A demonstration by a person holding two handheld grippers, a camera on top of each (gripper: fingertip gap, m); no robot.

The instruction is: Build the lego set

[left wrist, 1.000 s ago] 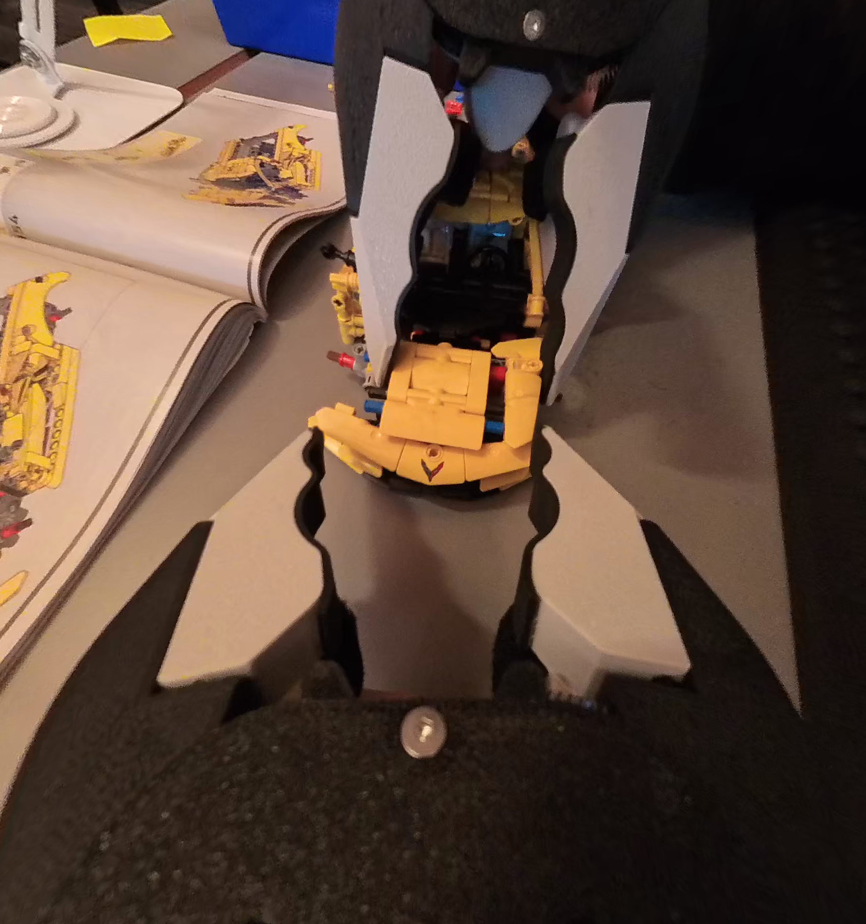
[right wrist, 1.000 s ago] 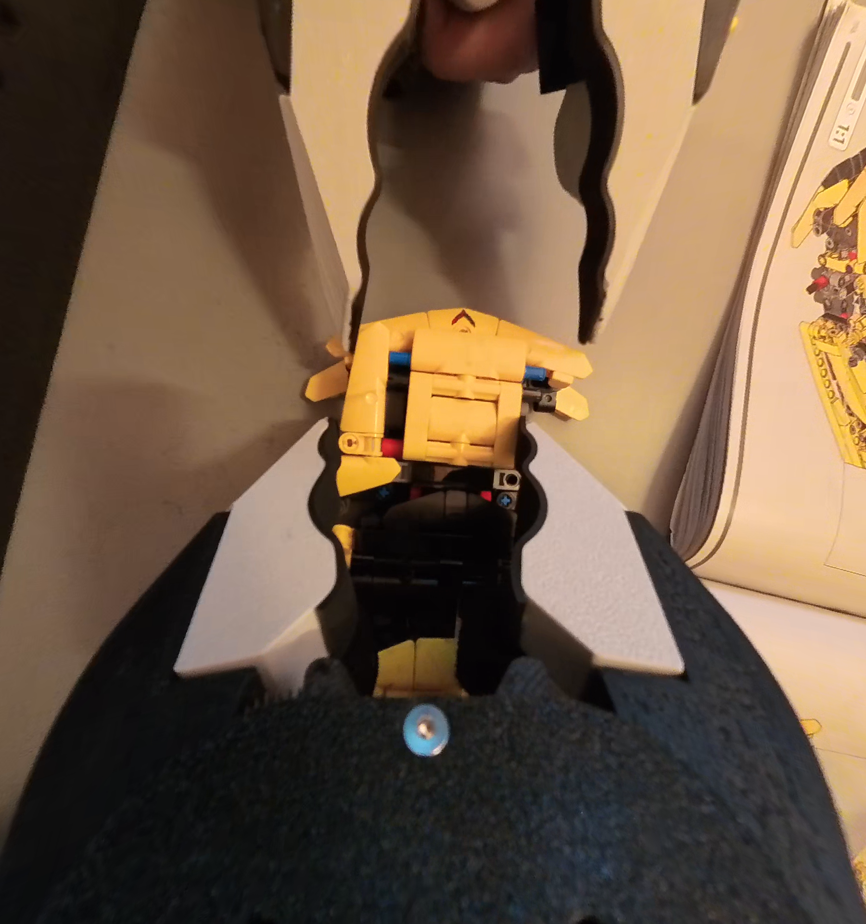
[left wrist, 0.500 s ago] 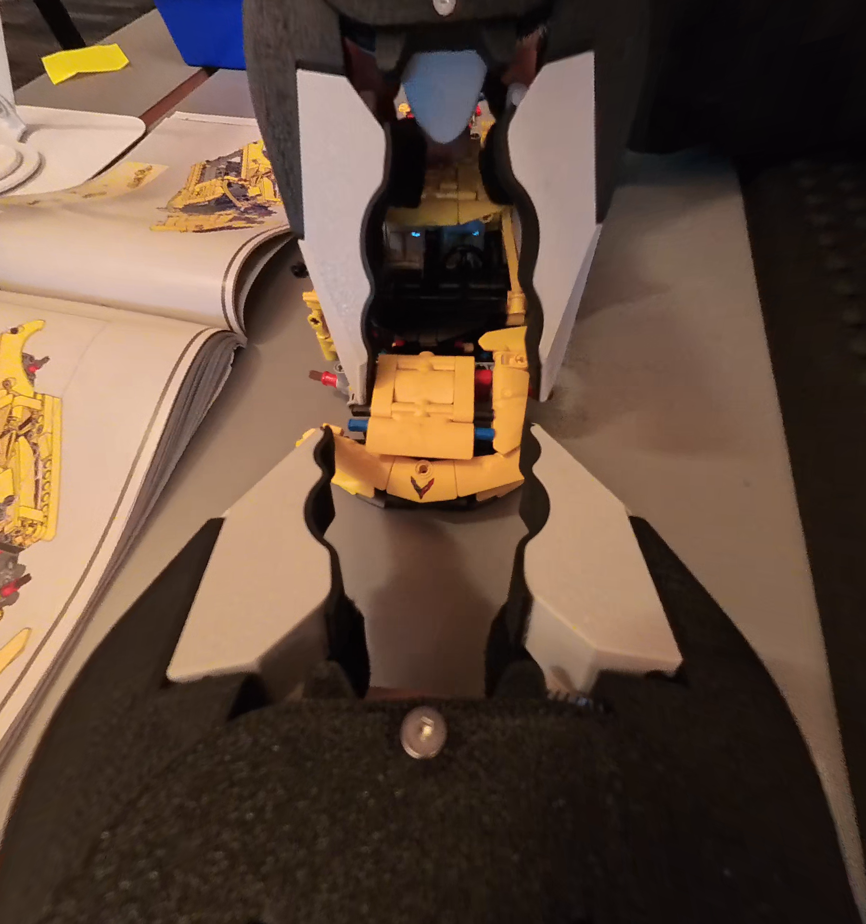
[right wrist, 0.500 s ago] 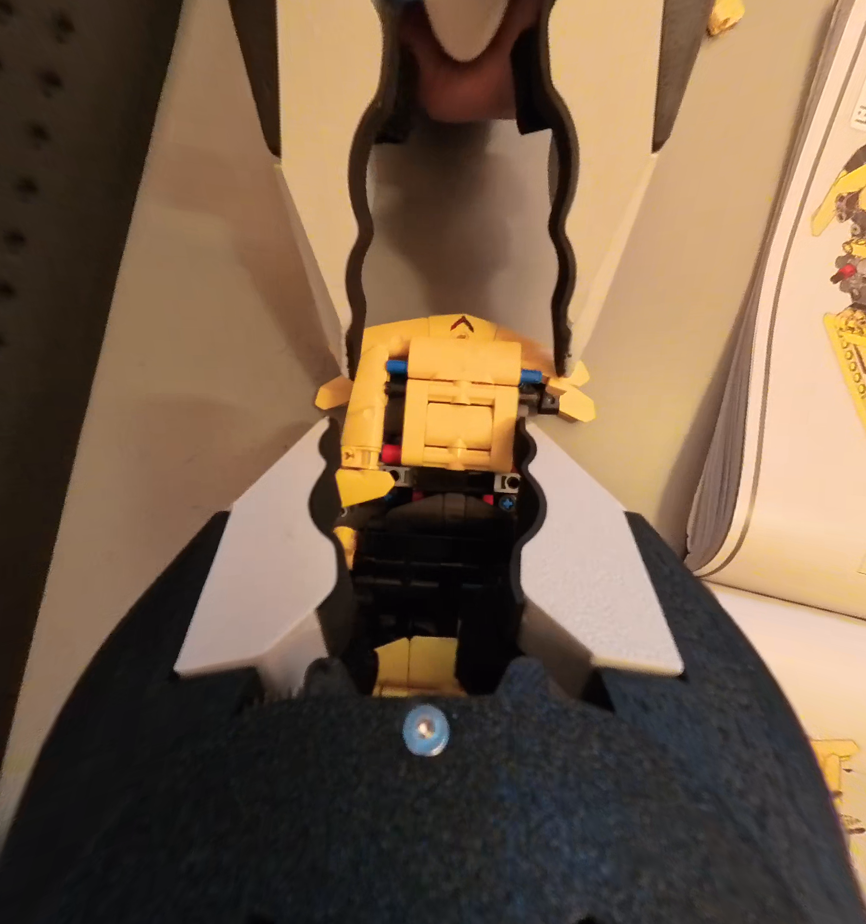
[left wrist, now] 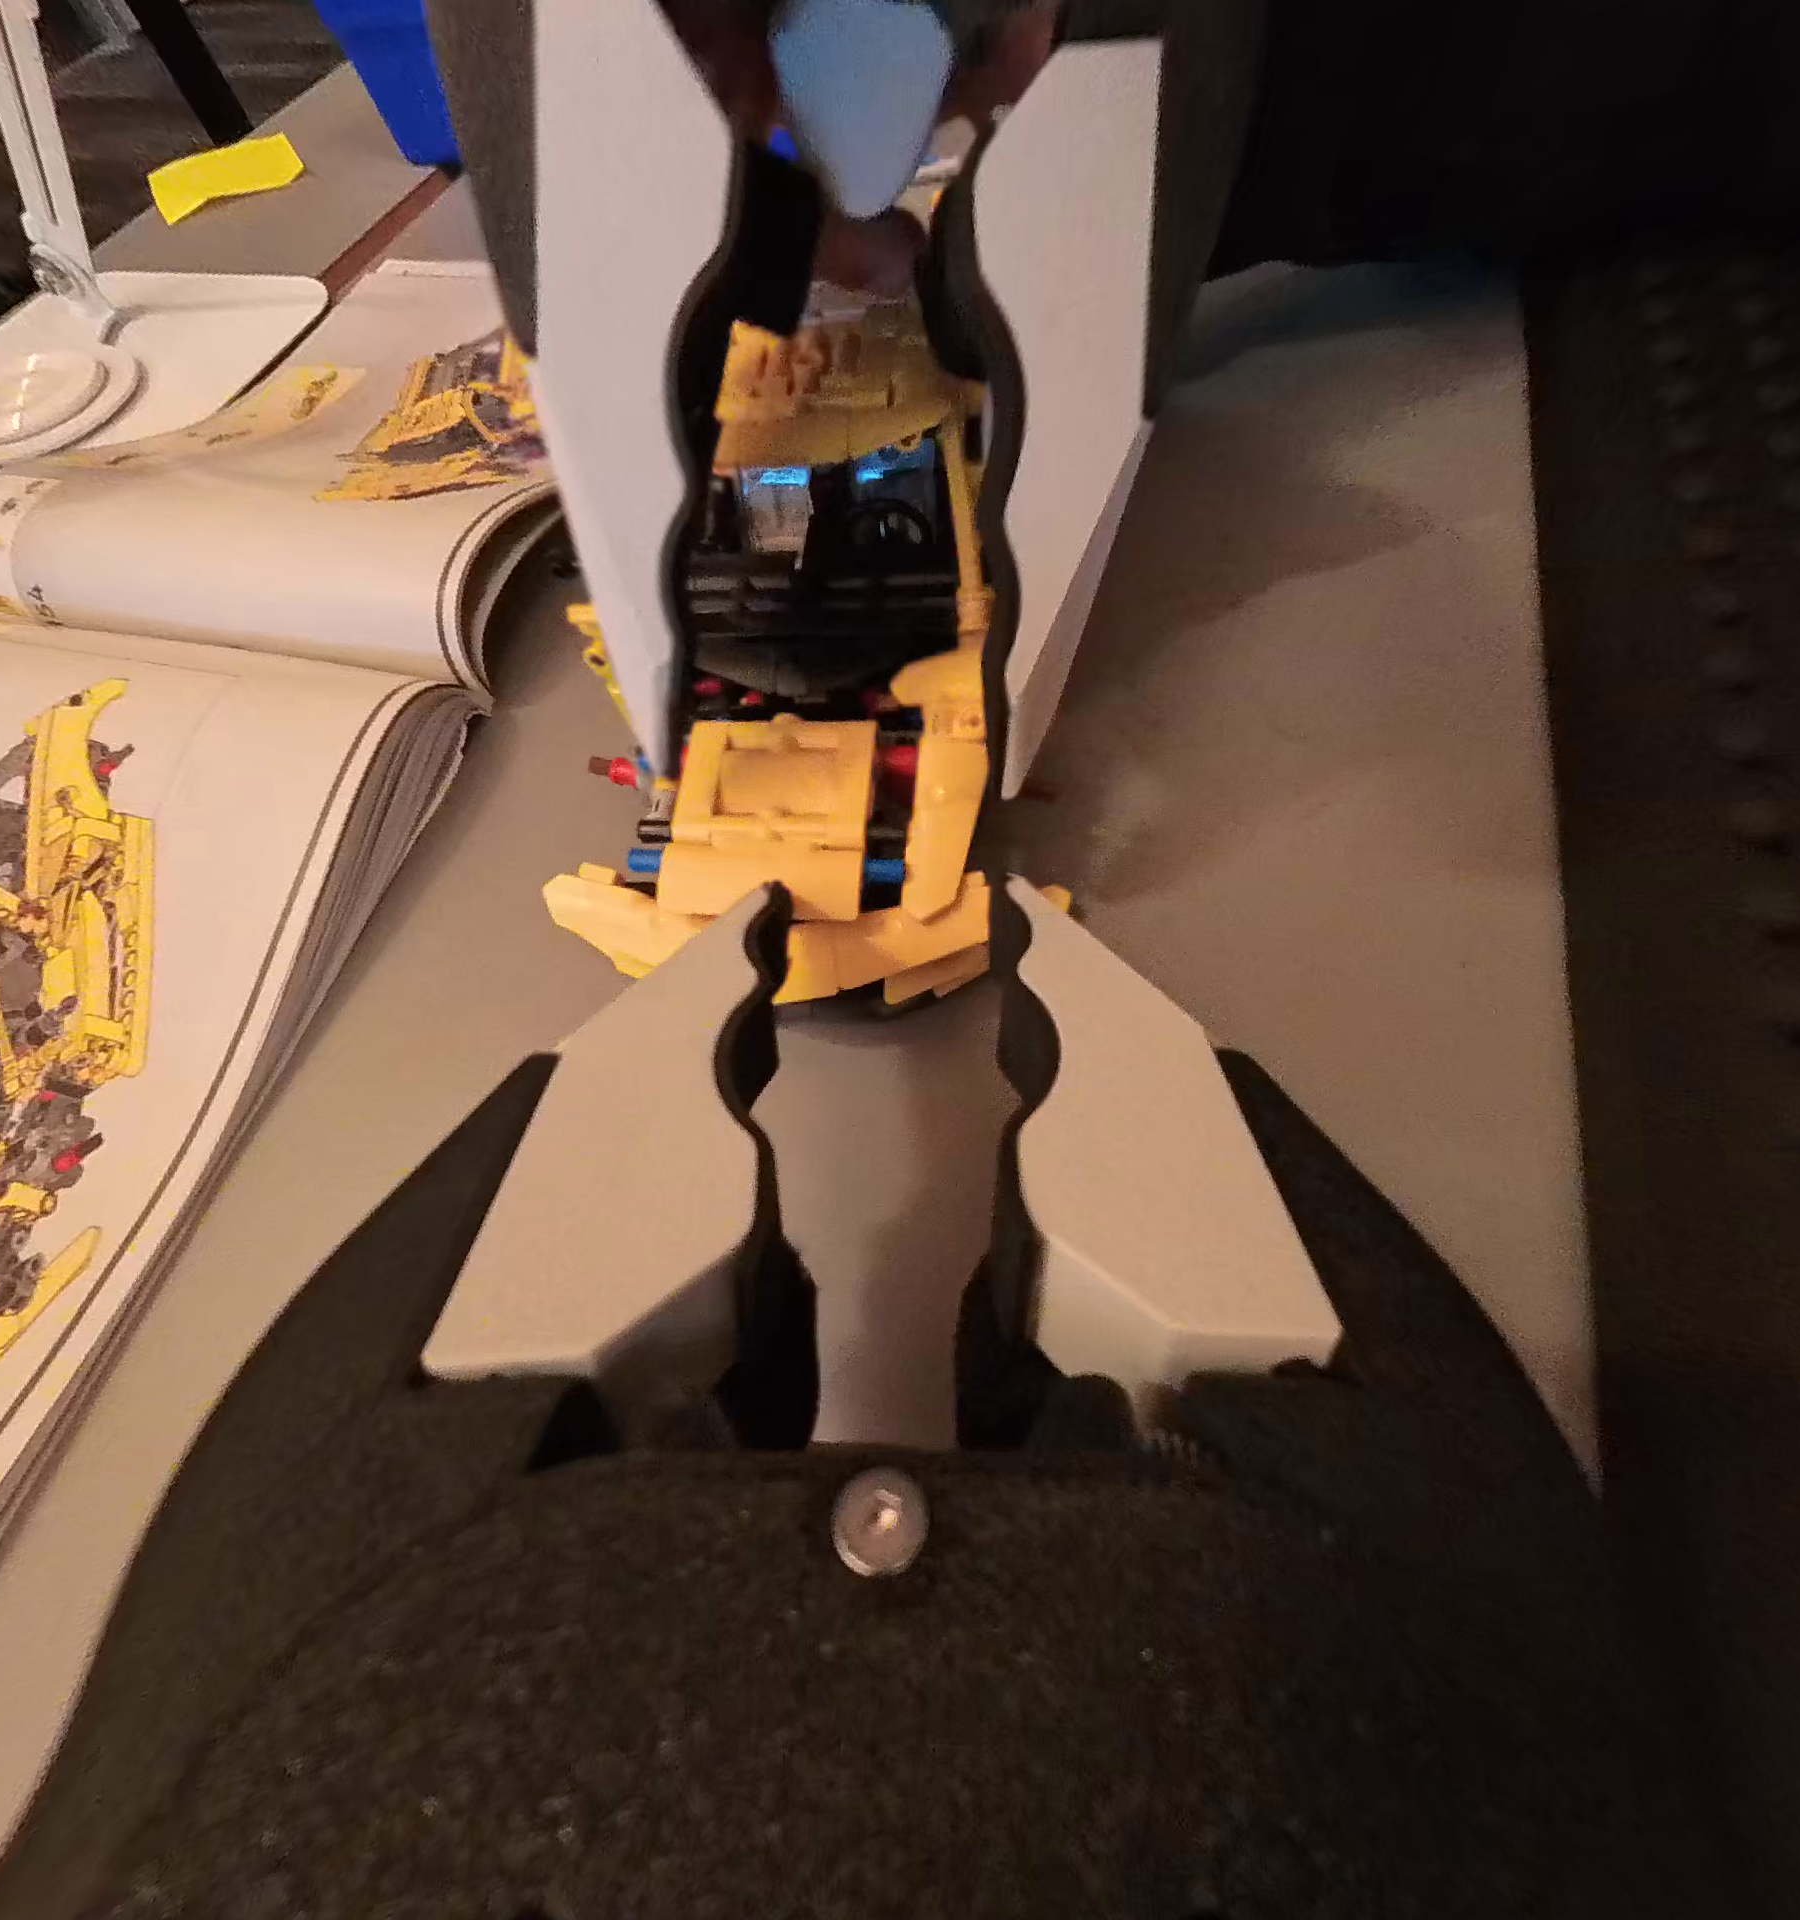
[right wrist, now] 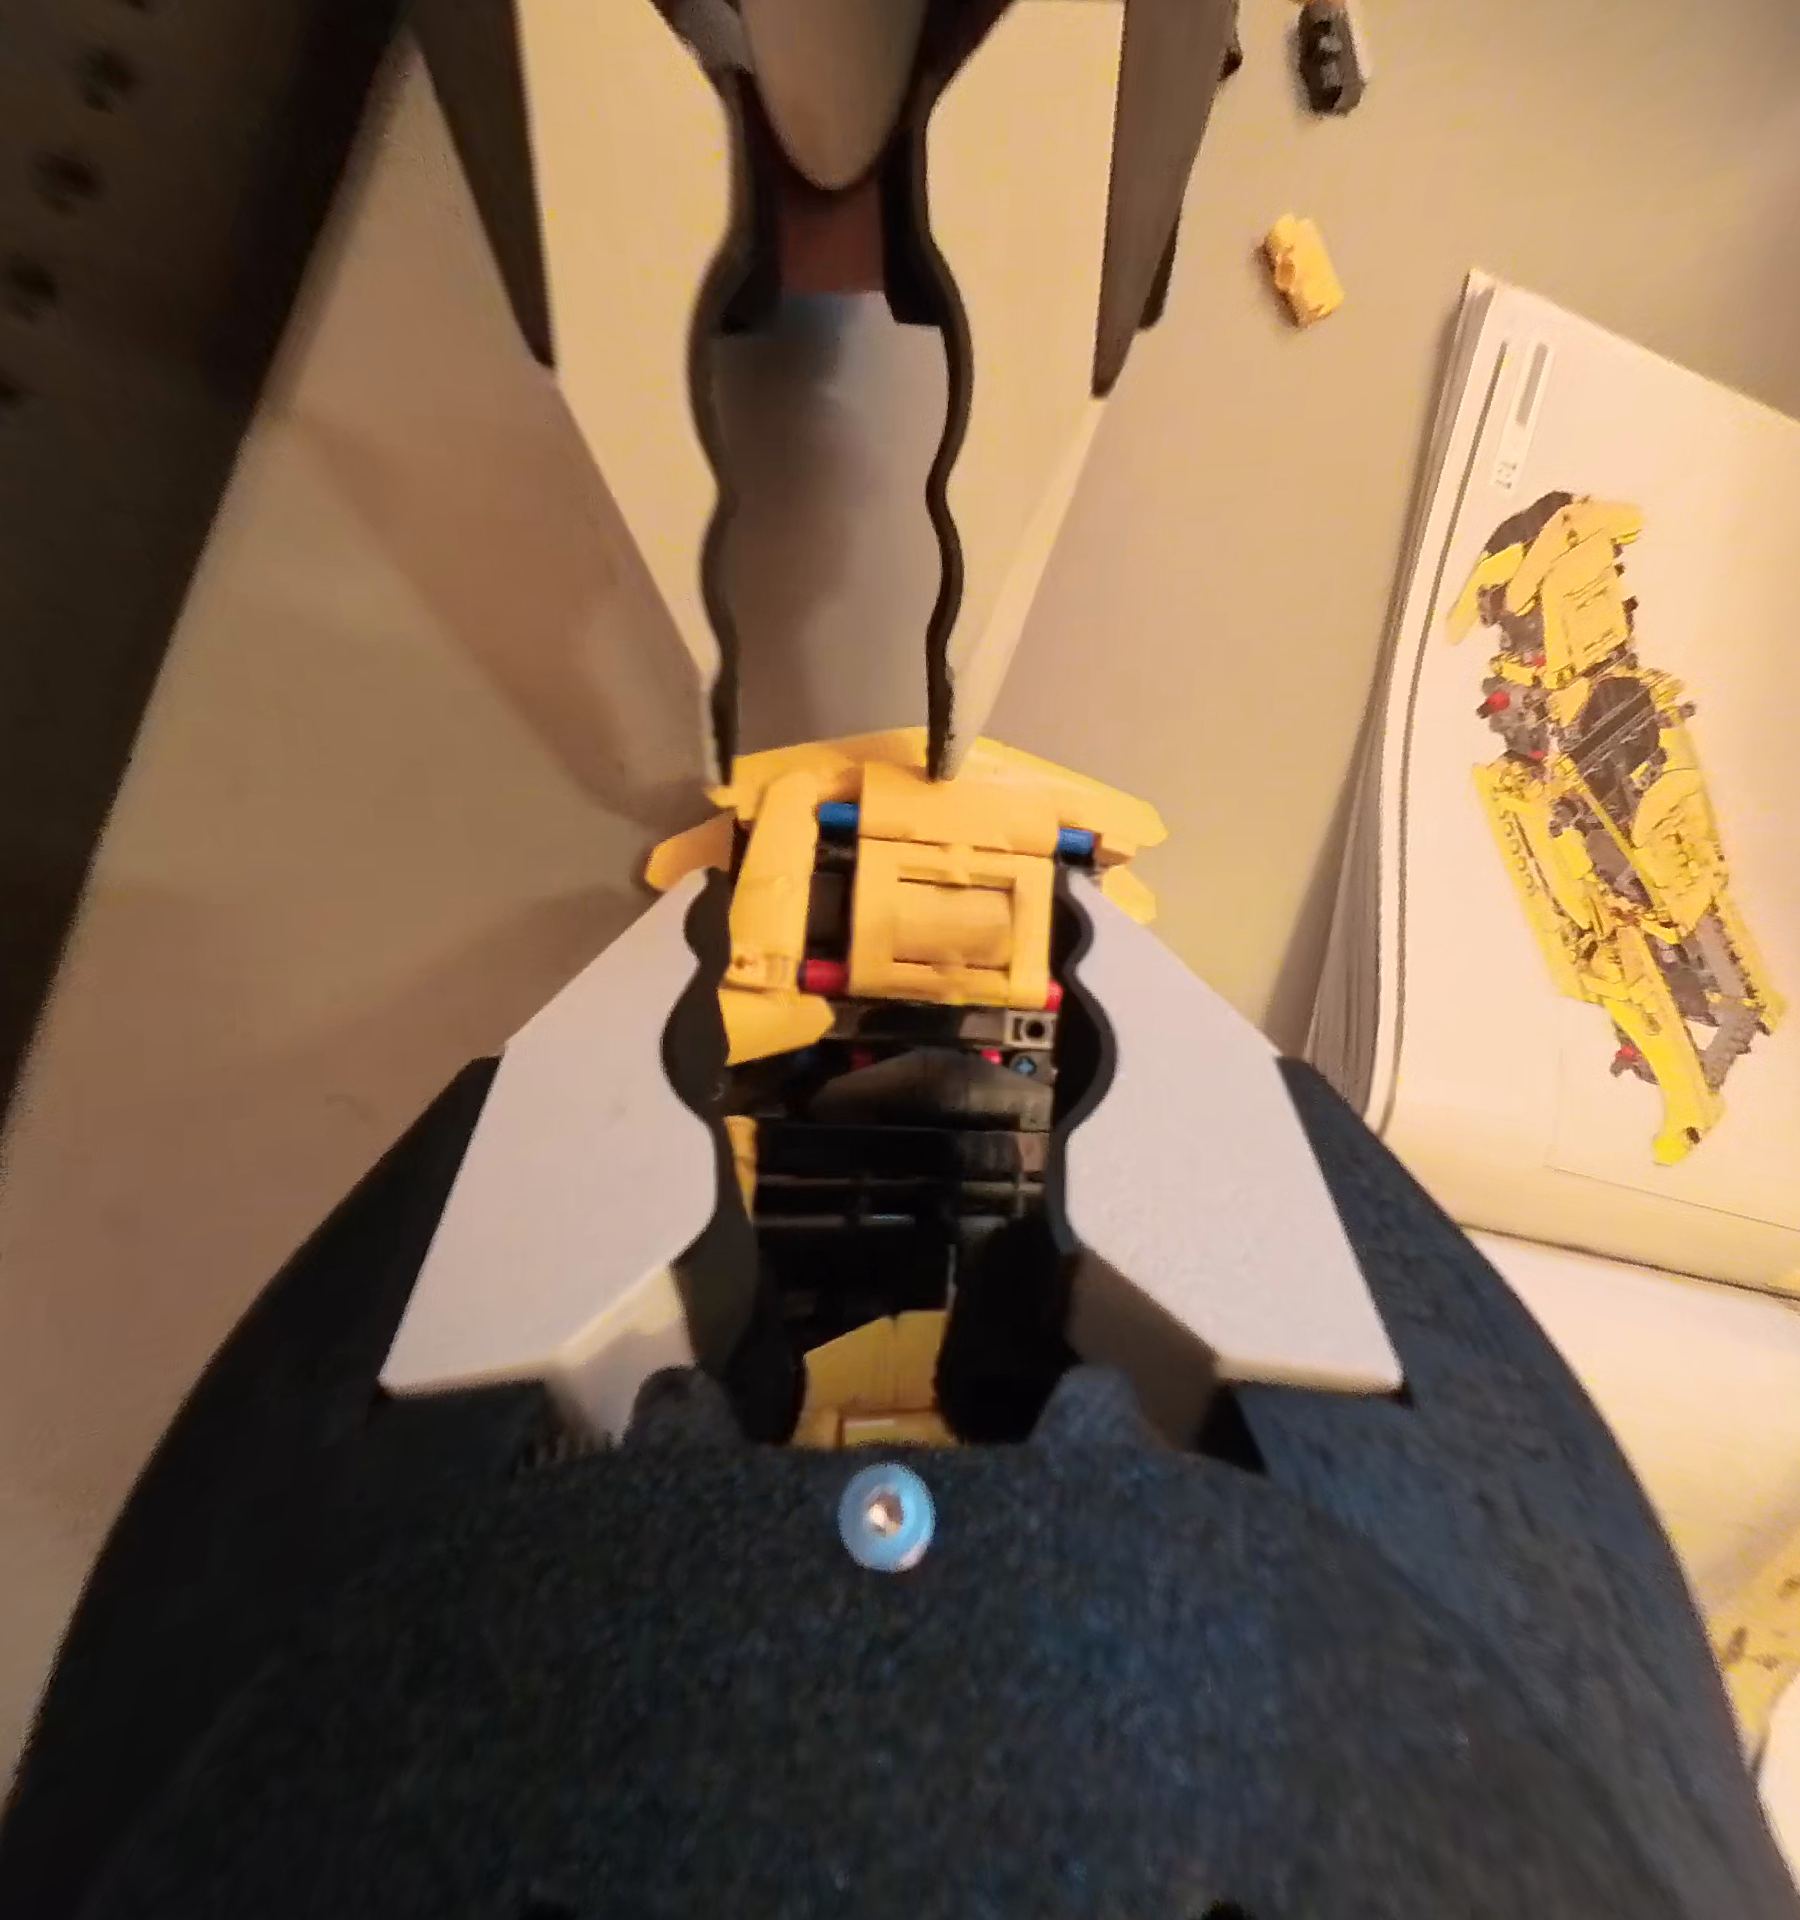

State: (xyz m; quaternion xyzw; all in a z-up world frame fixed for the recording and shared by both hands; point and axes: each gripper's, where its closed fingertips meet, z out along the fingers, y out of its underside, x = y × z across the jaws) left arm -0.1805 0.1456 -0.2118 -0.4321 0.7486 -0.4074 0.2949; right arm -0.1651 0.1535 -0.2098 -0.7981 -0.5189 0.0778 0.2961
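Clamping the yellow lego car (right wrist: pixel 927 997) mid-body, your right gripper (right wrist: pixel 880 894) has its jaws pressed on the car's flanks, black cabin section between the pads. Car sits on the grey bench (left wrist: pixel 1291 831), just beside the open instruction book (left wrist: pixel 148 831) at 9 o'clock in the left wrist view.

Left gripper (left wrist: pixel 891 904) is spread, nothing between the jaws, tips right at the car's front bumper; one fingertip (left wrist: pixel 761 914) overlaps the nose, contact can't be confirmed.

Handling, as a judgement: light, rigid plastic, but a press-fit assembly, so fragile at the joints. Thin wing-like panels at the nose and the hood block on blue and red pins look likely to pop off under squeeze. Hold the solid flanks around the cabin, as you're doing; avoid the nose panels.

Long axis runs 12 to 6 in both views. Nose points to 6 o'clock in the left wrist view, toward your left gripper, and to 12 o'clock in the right wrist view. Upright, roof side up.

Loose yellow piece (right wrist: pixel 1301 272) lies at 1 o'clock in the right wrist view.
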